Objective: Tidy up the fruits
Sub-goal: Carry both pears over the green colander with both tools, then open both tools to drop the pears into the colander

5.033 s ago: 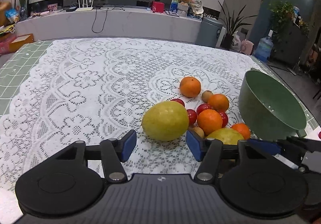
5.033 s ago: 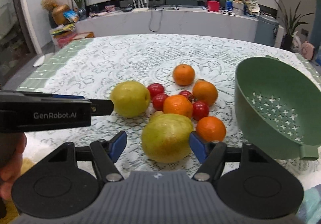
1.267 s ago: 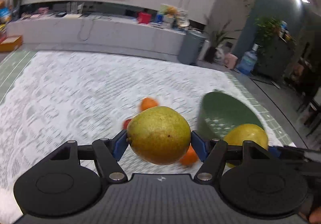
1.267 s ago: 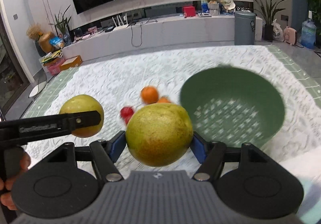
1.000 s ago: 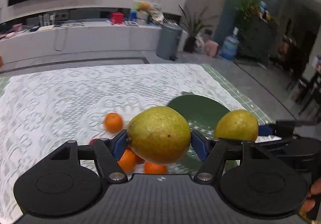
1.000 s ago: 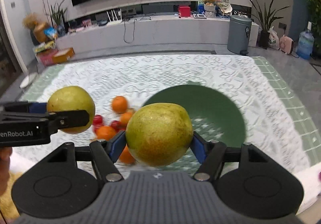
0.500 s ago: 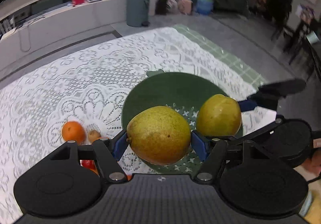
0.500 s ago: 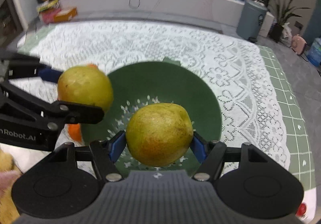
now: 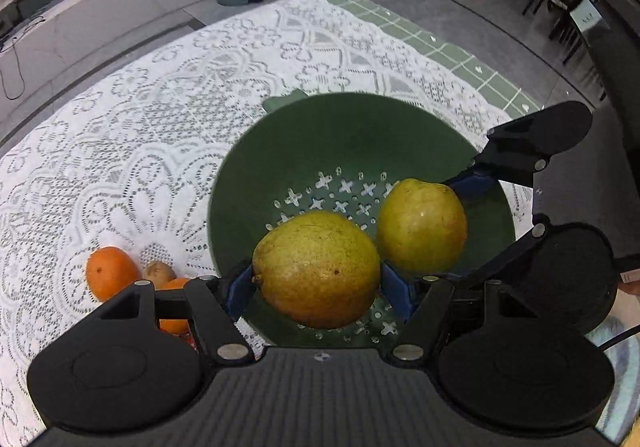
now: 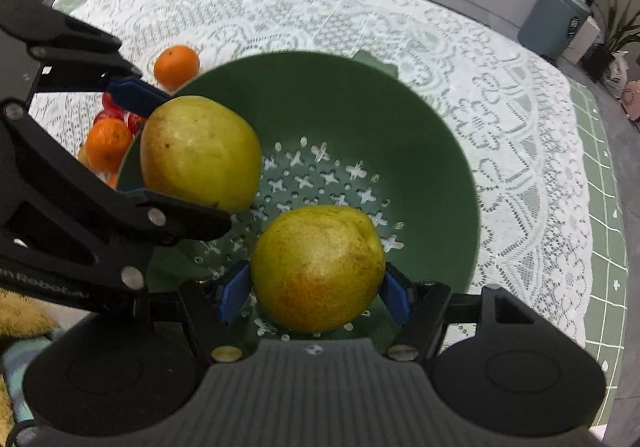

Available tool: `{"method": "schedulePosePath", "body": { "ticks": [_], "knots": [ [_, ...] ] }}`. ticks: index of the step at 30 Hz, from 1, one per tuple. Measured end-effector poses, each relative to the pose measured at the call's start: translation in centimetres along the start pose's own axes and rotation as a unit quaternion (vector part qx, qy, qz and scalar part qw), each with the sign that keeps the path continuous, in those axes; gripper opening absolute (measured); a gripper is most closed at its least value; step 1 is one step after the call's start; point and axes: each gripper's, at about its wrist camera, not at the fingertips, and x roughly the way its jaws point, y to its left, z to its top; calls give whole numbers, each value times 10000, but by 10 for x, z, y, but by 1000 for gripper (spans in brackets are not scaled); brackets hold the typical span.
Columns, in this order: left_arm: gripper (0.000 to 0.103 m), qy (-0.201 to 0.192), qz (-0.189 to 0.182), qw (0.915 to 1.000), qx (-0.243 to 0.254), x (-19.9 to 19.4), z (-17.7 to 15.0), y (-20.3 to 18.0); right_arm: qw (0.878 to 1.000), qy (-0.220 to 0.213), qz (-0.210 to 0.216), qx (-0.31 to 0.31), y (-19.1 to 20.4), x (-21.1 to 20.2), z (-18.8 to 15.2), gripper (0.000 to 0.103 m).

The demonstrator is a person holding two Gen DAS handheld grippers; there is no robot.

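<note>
Two pears, one clamped in each gripper: left gripper [image 9: 316, 287] squeezes the left pear [image 9: 316, 269], right gripper [image 10: 316, 293] the right pear [image 10: 318, 267]. Both hang over the green colander [image 9: 256, 167], near side, probably so they drop straight in.

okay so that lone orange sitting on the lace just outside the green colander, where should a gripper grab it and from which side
Grip the orange across its widest middle, coming from above. It is round, sits alone on the lace tablecloth, and the colander rim crowds one side.
</note>
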Motion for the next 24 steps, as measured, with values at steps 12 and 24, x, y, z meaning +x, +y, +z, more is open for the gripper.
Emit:
{"method": "schedulePosePath", "body": {
  "ticks": [12,24],
  "knots": [
    [77,295,137,9986,419,18,5,-8,9974,422,-174,-550,5,17,3,66],
    [77,379,282,9974,551,21,5,-13,9937,666,-296,-850,8,18,10,67]
  ]
}}
